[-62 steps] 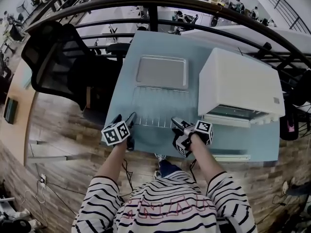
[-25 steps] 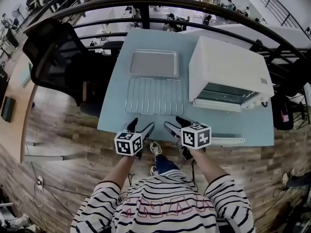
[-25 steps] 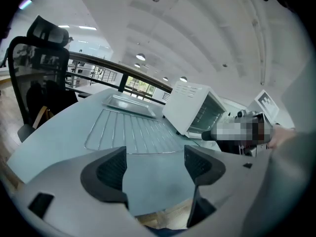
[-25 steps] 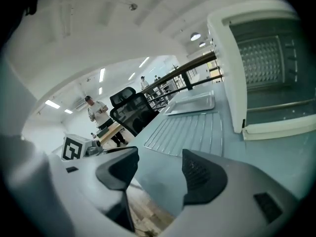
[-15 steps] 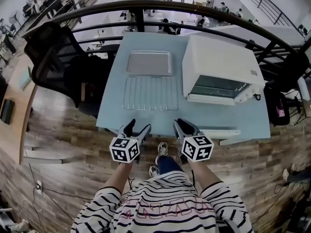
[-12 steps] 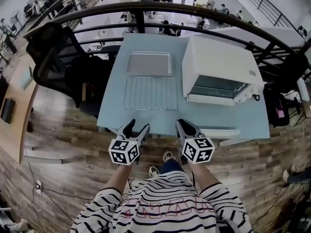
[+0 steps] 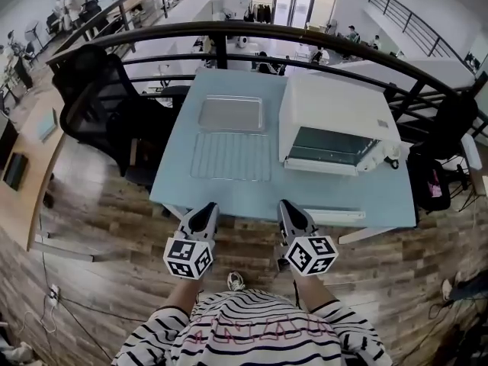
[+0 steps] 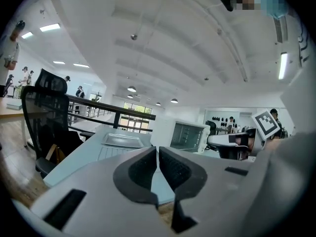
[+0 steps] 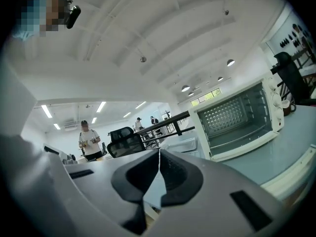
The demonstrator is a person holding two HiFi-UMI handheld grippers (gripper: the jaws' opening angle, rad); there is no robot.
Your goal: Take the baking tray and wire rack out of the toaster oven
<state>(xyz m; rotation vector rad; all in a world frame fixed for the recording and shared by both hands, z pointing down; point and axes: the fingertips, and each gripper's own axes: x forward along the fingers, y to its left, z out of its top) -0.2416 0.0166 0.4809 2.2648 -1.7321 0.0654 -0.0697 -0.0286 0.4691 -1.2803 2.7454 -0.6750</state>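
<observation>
The baking tray [image 7: 231, 114] lies on the pale blue table [image 7: 366, 193], left of the white toaster oven [image 7: 335, 120]. In front of the tray lies the wire rack [image 7: 231, 157]. The oven's front is open and its inside looks bare [image 9: 237, 120]. My left gripper [image 7: 211, 208] and right gripper [image 7: 286, 206] hover off the table's near edge, apart from everything. Both have just closed their jaws, and there is nothing between them [image 8: 158, 149] [image 9: 159, 152].
A black mesh office chair [image 7: 95, 101] stands left of the table. A dark railing [image 7: 305, 33] runs behind it. A white bar [image 7: 328, 216] lies at the table's front edge before the oven. Wooden floor is below my grippers. People stand far off.
Both grippers have drawn back from the table's near edge toward me and risen. Their jaws went from wide open to closed. Tray and rack have stayed put.
</observation>
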